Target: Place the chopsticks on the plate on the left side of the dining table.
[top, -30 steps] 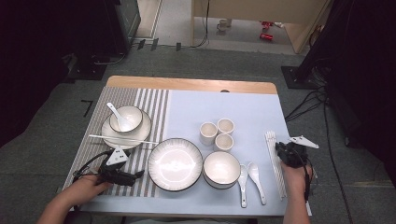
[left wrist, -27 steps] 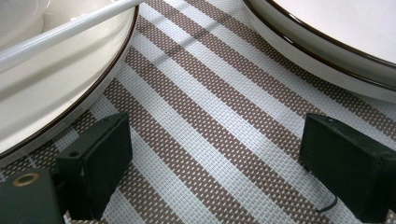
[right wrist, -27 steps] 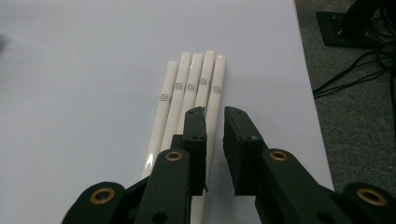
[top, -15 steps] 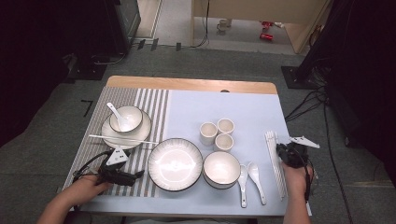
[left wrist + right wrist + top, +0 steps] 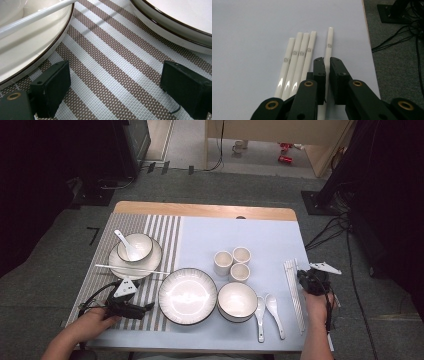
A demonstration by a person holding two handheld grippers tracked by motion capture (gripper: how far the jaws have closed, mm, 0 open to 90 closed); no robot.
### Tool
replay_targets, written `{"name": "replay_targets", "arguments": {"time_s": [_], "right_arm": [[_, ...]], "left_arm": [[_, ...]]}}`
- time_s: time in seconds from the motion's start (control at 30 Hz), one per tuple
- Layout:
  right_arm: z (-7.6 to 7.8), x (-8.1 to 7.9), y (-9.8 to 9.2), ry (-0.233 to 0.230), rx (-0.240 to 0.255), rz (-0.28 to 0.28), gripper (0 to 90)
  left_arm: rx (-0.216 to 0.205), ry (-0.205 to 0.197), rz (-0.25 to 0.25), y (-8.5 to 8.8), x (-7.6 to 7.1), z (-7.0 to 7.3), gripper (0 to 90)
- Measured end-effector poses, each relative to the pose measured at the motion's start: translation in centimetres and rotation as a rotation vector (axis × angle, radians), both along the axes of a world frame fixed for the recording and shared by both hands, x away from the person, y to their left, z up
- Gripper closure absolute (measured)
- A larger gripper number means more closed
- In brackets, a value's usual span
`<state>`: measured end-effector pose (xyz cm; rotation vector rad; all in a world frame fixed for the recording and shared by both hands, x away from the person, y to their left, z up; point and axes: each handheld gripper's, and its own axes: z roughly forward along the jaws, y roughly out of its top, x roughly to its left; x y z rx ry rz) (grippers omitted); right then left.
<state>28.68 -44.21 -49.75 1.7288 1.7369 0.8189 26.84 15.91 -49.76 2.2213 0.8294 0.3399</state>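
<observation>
Closing my right tool (image 5: 327, 62) around the outermost chopstick (image 5: 328, 46), I have the jaws narrowed to a slim gap with the white stick running between them; they have just been drawing in, and the pads look right against its sides, so I judge it gripped or very nearly so. That stick lies slightly apart from four other chopsticks (image 5: 298, 56) bunched just beside it, near the right edge of the counter (image 5: 270, 240). I expect it to be light, stiff and glossy, so slippery: it could pivot or slide out if pinched near an end. I would hold it closer to the middle and lift gently. My left tool (image 5: 112, 82) rests with jaws wide on the striped placemat (image 5: 105, 57), nothing between them, between a plate (image 5: 37, 42) and a second plate (image 5: 180, 22).
</observation>
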Motion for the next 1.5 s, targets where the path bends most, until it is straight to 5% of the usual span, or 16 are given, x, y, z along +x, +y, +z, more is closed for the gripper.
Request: {"name": "replay_targets", "arguments": {"time_s": [0.6, 1.27, 1.5], "right_arm": [[-0.2, 0.0, 0.0, 0.002, 0.040, 0.008, 76.0], [0.1, -3.2, 0.2, 0.026, -0.003, 0.006, 76.6], [0.1, -3.9, 1.0, 0.030, -0.029, -0.001, 83.2]], "left_arm": [[0.001, 0.001, 0.000, 0.0, 0.0, 0.0, 9.4], [0.001, -0.001, 0.001, 0.0, 0.0, 0.0, 9.4], [0.000, -0.001, 0.001, 0.0, 0.0, 0.0, 9.5]]}}
